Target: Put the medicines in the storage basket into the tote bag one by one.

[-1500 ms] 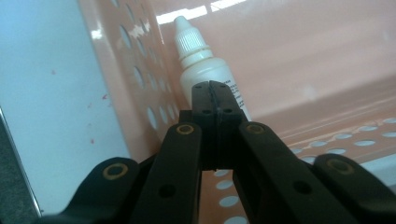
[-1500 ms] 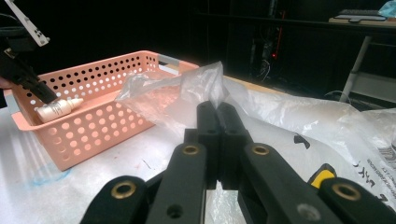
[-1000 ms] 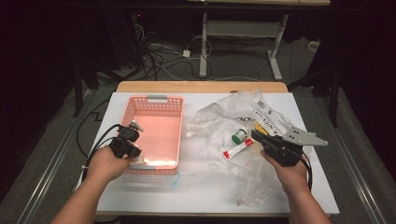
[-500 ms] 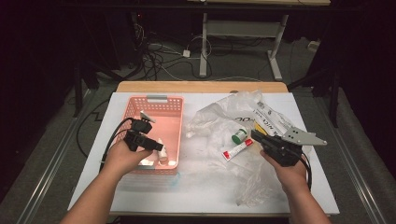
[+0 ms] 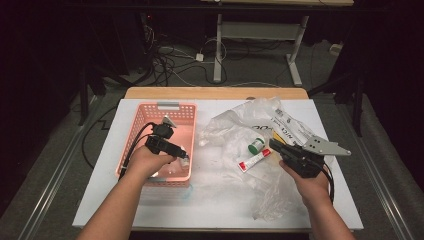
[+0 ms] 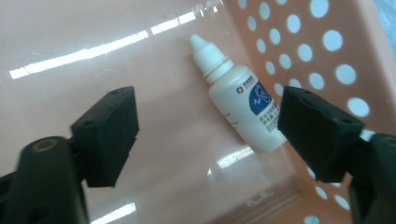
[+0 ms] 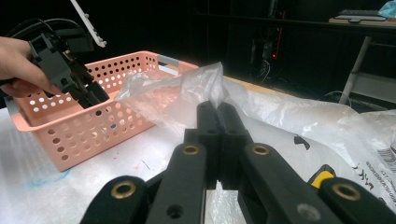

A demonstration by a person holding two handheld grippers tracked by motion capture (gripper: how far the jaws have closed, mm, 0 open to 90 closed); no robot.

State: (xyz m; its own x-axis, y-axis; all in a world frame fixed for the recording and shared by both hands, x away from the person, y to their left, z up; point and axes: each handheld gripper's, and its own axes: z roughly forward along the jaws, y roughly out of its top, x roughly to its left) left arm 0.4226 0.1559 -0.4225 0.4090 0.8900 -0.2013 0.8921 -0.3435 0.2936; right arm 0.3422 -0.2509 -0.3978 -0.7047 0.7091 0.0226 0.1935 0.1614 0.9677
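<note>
Dropper bottle point(image 6: 243, 102) loose on pink basket point(image 5: 134, 131) floor between spread left hand-held gripper point(image 6: 208, 135) jaws.

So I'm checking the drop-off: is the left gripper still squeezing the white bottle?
No: in the left gripper view the white bottle lies on the basket floor between open jaws, neither pad pressing it.

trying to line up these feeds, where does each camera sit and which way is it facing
High view: above the person's side, looking forward and down at the table; both forearms, left gripper, right gripper.
Left gripper view: on the left gripper, looking down into the pink basket at a white dropper bottle; jaws just opened.
Right gripper view: low over the table, facing the basket; jaws shut, plastic bag beyond.
Shared: the basket.
</note>
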